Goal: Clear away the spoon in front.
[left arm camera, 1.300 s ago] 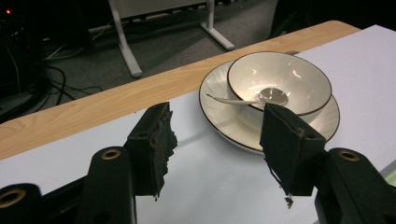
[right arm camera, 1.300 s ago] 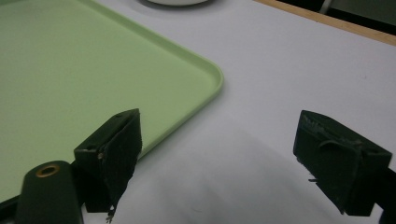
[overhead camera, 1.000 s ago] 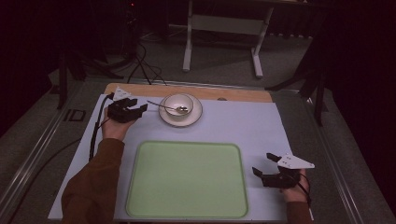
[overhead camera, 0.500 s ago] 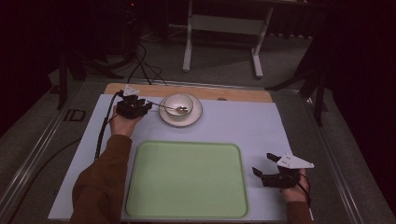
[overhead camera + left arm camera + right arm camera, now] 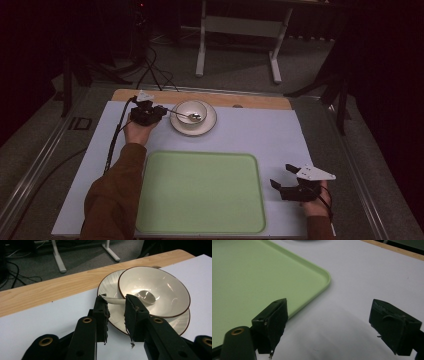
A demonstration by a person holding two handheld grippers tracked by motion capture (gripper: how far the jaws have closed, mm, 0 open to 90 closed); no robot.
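Advancing since the earlier frame, the left gripper (image 5: pixel 115 307) now has its jaws spread either side of the spoon (image 5: pixel 140 297) handle. That spoon lies in the bowl (image 5: pixel 160 287) on the saucer (image 5: pixel 113 315). Thin, light and slippery, it is best pinched mid-handle. Right gripper (image 5: pixel 329 325) rests wide open beside the tray (image 5: pixel 249 277).

Right gripper (image 5: pixel 324 326) fingers (image 5: pixel 272 322) spread wide beside green tray (image 5: pixel 249 277) corner.

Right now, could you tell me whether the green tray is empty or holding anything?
Empty. The green tray shows bare across its whole surface in the high view; the bowl with its spoon sits on a saucer beyond it.
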